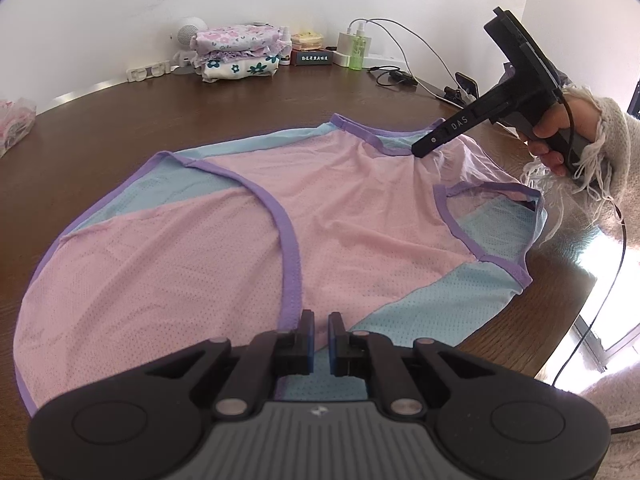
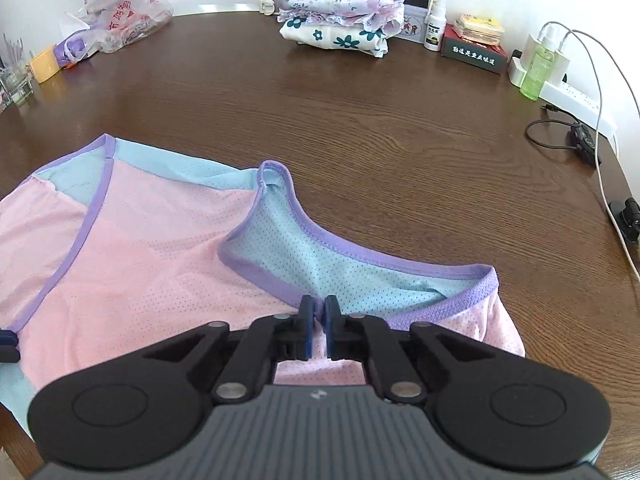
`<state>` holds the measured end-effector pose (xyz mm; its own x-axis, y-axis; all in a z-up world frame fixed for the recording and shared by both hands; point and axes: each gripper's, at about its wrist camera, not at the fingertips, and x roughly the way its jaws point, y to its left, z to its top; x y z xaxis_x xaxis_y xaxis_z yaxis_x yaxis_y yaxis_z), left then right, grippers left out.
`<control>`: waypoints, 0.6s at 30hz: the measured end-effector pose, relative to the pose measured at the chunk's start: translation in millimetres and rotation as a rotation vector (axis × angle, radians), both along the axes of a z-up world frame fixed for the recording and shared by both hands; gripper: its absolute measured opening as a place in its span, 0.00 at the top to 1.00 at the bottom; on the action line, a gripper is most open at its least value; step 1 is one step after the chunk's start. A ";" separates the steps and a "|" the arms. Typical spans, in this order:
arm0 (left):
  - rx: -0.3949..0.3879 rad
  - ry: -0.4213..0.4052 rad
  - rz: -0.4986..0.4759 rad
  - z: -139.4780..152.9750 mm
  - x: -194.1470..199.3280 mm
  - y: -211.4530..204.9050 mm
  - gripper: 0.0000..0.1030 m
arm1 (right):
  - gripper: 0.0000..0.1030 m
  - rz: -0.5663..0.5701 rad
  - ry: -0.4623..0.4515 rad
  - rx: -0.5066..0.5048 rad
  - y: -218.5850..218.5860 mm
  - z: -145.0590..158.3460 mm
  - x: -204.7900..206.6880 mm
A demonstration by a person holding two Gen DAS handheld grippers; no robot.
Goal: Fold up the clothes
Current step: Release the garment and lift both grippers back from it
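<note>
My right gripper (image 2: 319,312) pinches the vest (image 1: 248,216) at its neckline toward the table's (image 2: 360,120) far edge; my left gripper (image 1: 320,328), slightly open, hovers over the near hem.

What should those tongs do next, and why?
Probably lift the right tongs a little. They seem pinched on the tank top at its purple neckline, where the fabric puckers, while the left tongs sit at its near edge. It lies spread out, not yet folded, on the table.

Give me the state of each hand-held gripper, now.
Left hand-held gripper: narrow gap, over the pink, blue and purple mesh vest; grip cannot be told.
Right hand-held gripper: shut on the vest's neckline.
</note>
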<state>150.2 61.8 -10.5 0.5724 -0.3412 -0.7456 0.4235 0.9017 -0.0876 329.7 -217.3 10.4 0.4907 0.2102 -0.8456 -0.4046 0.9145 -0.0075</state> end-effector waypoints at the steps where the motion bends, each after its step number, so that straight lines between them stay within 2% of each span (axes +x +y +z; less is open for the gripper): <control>1: 0.001 -0.003 0.000 -0.1 -0.2 -0.2 0.94 | 0.95 -0.008 0.001 -0.007 -4.2 0.6 -0.5; 5: 0.001 -0.006 0.003 -0.2 -0.7 -0.6 0.94 | 0.95 -0.049 0.010 0.040 -16.6 2.0 -1.3; 9: -0.016 0.022 0.001 3.4 3.4 0.8 0.93 | 0.94 -0.024 0.006 0.069 -12.1 6.3 -7.6; 11: -0.051 0.038 0.004 11.9 9.8 6.1 0.90 | 0.86 -0.010 0.004 0.079 -8.2 9.0 -10.2; 13: -0.071 0.006 0.029 28.9 20.3 16.3 0.87 | 0.75 -0.007 -0.010 0.070 -7.2 12.6 -13.3; 16: -0.027 -0.060 0.090 51.2 47.5 32.5 0.72 | 0.71 -0.012 -0.033 0.053 -9.7 17.2 -18.9; 18: 0.017 -0.056 0.110 55.4 77.4 39.2 0.72 | 0.69 -0.033 -0.023 0.058 -15.9 16.2 -20.4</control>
